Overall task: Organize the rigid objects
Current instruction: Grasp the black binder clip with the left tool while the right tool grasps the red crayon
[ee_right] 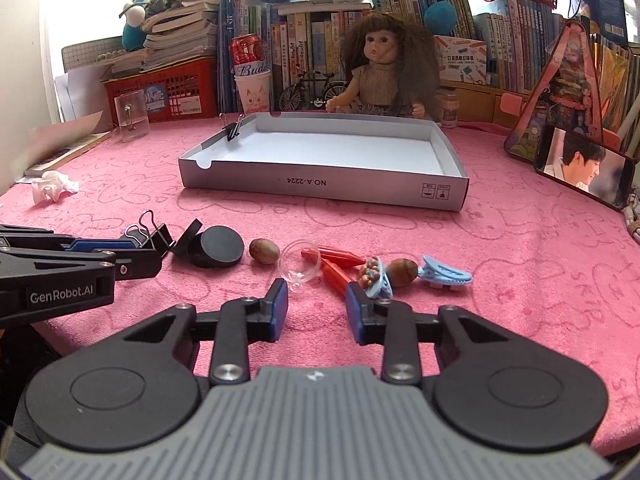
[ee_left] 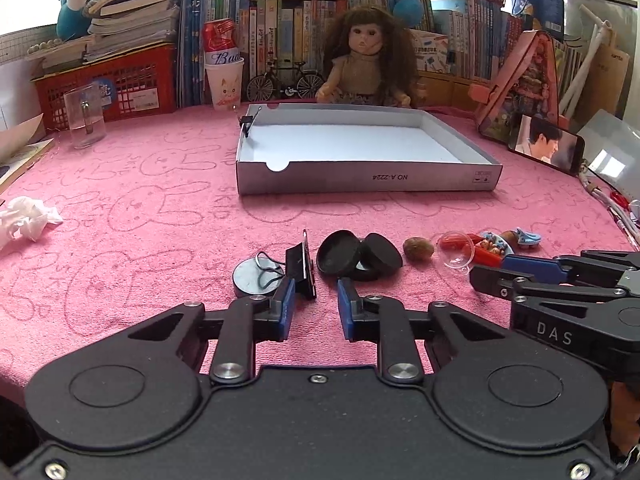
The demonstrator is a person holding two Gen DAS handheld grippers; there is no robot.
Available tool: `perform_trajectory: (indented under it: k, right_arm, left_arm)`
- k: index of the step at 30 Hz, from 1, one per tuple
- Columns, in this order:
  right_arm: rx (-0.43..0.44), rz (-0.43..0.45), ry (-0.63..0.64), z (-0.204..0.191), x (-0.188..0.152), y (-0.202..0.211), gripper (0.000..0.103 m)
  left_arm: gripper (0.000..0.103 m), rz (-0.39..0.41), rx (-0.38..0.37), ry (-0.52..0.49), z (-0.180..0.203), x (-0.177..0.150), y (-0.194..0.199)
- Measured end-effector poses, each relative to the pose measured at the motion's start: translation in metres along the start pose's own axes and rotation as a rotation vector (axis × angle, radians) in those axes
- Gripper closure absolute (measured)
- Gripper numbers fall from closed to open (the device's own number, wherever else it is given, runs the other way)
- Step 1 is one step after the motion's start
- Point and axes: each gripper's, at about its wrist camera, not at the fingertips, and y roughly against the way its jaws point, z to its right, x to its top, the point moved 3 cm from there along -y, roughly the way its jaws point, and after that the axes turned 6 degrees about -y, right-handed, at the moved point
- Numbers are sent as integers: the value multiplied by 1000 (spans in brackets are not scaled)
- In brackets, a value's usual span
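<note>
A row of small objects lies on the pink cloth in front of both grippers. In the left wrist view: a black binder clip (ee_left: 301, 266), a round disc (ee_left: 253, 278), black round lids (ee_left: 358, 256), a nut (ee_left: 418, 248). My left gripper (ee_left: 316, 300) is open, just short of the clip. In the right wrist view: a clear half-sphere (ee_right: 300, 266), red pieces (ee_right: 334, 264), a blue hair clip (ee_right: 446, 274), a second nut (ee_right: 404, 269). My right gripper (ee_right: 316, 304) is open and empty before them. An empty white box (ee_left: 360, 178) stands behind.
A doll (ee_left: 366, 60), bookshelf, red basket (ee_left: 108, 84), clear cup (ee_left: 85, 120), paper cup with can (ee_left: 224, 80) and phone (ee_left: 546, 146) ring the table's back. Crumpled tissue (ee_left: 26, 222) lies at left. A binder clip (ee_right: 233, 128) grips the box's left wall.
</note>
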Motion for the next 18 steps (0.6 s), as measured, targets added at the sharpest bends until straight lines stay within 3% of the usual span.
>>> perform_trajectory:
  k: [6, 14, 18]
  right_arm:
    - [-27, -11, -65, 16, 3, -4, 64]
    - [-66, 6, -98, 7, 4, -8, 45]
    - [-95, 16, -72, -4, 4, -14, 41]
  left_arm:
    - [81, -33, -10, 56, -11, -1, -10]
    - [78, -22, -9, 63, -9, 0, -13]
    - [74, -17, 0, 65, -9, 3, -15]
